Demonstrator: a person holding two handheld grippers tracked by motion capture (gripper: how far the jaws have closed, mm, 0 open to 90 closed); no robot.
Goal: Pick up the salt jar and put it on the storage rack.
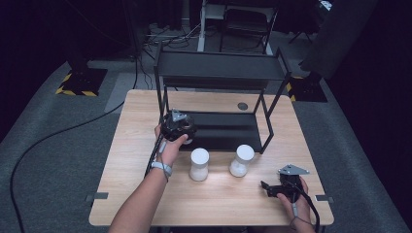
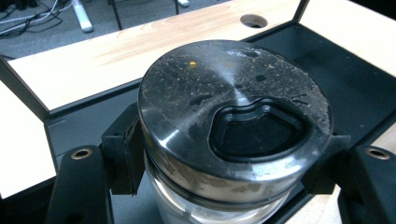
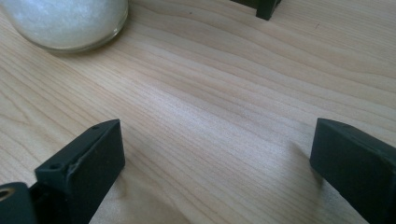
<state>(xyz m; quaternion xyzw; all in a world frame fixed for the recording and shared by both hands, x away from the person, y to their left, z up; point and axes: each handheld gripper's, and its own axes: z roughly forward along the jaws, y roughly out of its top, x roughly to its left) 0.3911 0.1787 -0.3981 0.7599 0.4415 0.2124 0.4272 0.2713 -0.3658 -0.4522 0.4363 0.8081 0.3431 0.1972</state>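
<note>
At the centre of the left gripper view we see a jar (image 2: pixel 219 186) with clear glass sides, pale contents and a dark, scuffed metal lid (image 2: pixel 233 121) flecked with dust, a kidney-shaped recess sunk into its top. The left gripper (image 2: pixel 224 163) has its jaws clamped on this jar just under the lid, over the black lower shelf (image 2: pixel 355 88) of a metal rack.

In the high view that left gripper (image 1: pixel 179 127) sits left of centre, at the front left corner of the rack (image 1: pixel 218 73). Two more jars, one (image 1: pixel 199 164) near centre and one (image 1: pixel 241 160) just to its right, stand on the light wooden table (image 1: pixel 145 194) in front of the rack; both look white.

At lower right the right gripper (image 1: pixel 284 187) rests low over the table. In its own view the right gripper (image 3: pixel 215 154) has its jaws wide apart over bare wood grain, with a white-filled jar (image 3: pixel 65 21) at upper left.

Around the table we see grey carpet, black cables and dark surroundings.
</note>
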